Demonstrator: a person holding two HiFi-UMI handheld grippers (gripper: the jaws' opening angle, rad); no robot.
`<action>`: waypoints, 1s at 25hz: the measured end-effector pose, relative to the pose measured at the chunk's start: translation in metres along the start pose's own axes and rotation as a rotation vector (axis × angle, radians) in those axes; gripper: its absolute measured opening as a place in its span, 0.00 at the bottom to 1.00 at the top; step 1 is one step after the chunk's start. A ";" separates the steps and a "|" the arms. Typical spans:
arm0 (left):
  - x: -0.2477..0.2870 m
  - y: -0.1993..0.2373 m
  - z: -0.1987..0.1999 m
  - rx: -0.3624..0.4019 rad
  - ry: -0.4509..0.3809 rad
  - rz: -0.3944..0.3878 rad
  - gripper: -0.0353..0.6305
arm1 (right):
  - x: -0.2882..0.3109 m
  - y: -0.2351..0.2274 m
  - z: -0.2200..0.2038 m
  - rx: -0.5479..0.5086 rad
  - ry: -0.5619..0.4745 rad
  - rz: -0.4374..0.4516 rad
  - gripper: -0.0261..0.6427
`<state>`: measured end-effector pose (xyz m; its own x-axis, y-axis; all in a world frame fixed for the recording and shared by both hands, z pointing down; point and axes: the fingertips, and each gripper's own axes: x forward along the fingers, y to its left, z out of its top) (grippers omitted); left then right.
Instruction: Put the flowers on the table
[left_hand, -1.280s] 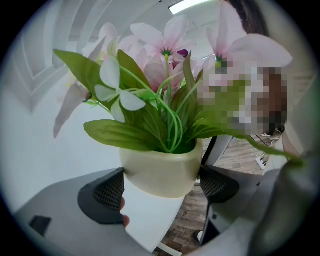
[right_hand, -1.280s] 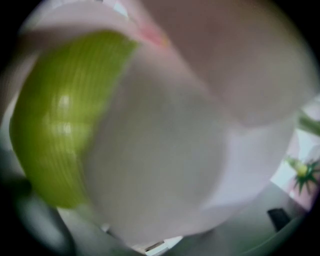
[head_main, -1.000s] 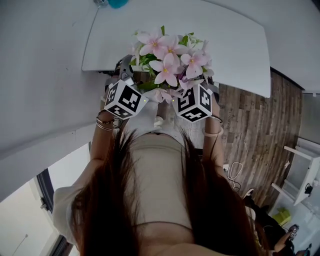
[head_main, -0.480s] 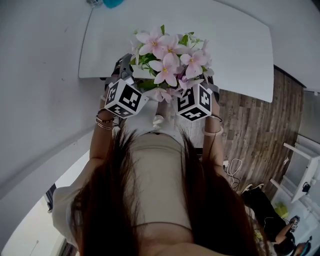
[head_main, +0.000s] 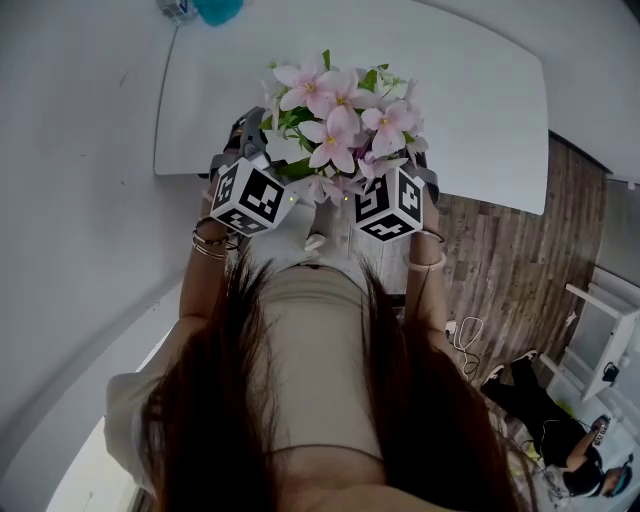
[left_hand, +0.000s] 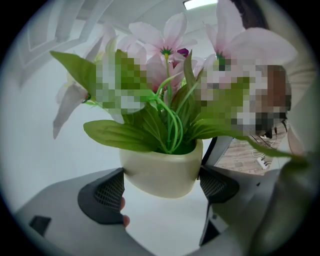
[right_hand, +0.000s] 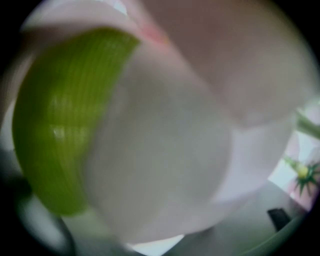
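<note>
Pink flowers (head_main: 340, 115) with green leaves stand in a cream pot (left_hand: 160, 170). In the left gripper view my left gripper (left_hand: 161, 186) is shut on the pot, with a dark pad (left_hand: 102, 192) pressed on each side. The head view shows the pot held in the air over the near edge of the white table (head_main: 470, 90), the left gripper (head_main: 255, 150) at its left and the right gripper (head_main: 405, 170) at its right. A blurred petal (right_hand: 165, 135) and a green leaf (right_hand: 60, 125) fill the right gripper view and hide those jaws.
A teal object (head_main: 215, 10) sits at the table's far left corner. Wooden floor (head_main: 500, 270) lies to the right of the table, with a white shelf (head_main: 610, 340) and a person (head_main: 545, 430) at the lower right. A pale wall (head_main: 80, 150) runs along the left.
The table's near edge has slid closer under the flowers. Both grippers keep their places beside the pot. A person has come into view at the lower right.
</note>
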<state>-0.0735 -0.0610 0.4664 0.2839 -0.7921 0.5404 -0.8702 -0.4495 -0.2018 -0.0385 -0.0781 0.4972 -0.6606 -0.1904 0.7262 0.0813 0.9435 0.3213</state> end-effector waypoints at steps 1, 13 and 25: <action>0.000 0.000 0.000 0.000 -0.002 -0.001 0.76 | 0.000 0.000 0.000 -0.001 0.002 -0.001 0.68; 0.000 0.003 0.002 0.016 -0.022 0.000 0.76 | 0.000 -0.003 0.001 -0.003 0.004 -0.028 0.68; 0.001 0.003 0.001 0.026 -0.013 0.001 0.76 | 0.002 -0.003 0.001 -0.002 -0.001 -0.039 0.68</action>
<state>-0.0759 -0.0638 0.4659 0.2884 -0.7980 0.5291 -0.8598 -0.4590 -0.2237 -0.0411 -0.0811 0.4971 -0.6644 -0.2267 0.7122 0.0567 0.9349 0.3505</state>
